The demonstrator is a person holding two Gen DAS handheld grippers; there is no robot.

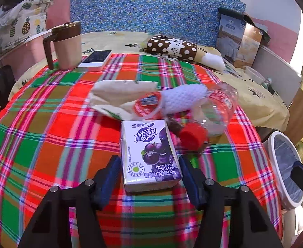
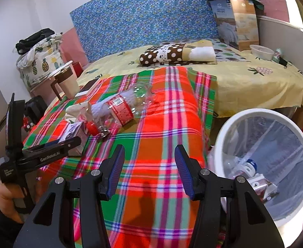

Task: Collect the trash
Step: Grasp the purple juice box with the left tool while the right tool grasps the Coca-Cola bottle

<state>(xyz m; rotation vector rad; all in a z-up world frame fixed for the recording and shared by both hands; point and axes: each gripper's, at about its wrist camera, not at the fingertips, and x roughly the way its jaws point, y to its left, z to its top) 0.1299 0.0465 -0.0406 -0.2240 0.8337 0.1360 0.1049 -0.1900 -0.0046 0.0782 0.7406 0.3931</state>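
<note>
A purple milk-drink carton (image 1: 150, 155) lies on the plaid cloth (image 1: 48, 134). My left gripper (image 1: 150, 171) is open with its fingers on either side of the carton's near end, a small gap on each side. Behind the carton lie a clear plastic bottle (image 1: 217, 107) with a red cap (image 1: 192, 135), a white foam net (image 1: 182, 97) and a crumpled paper wrapper (image 1: 118, 95). My right gripper (image 2: 149, 169) is open and empty above the cloth, left of the white trash bin (image 2: 230, 124). The bottle (image 2: 122, 107) and carton (image 2: 73, 131) also show in the right wrist view.
A brown-and-tan mug (image 1: 65, 45) and a phone (image 1: 95, 59) stand at the cloth's far left. The bin (image 1: 275, 155) sits off the cloth's right edge and holds several discarded items (image 2: 252, 171). A polka-dot pillow (image 1: 172, 46) and boxes (image 1: 238, 41) lie behind on the bed.
</note>
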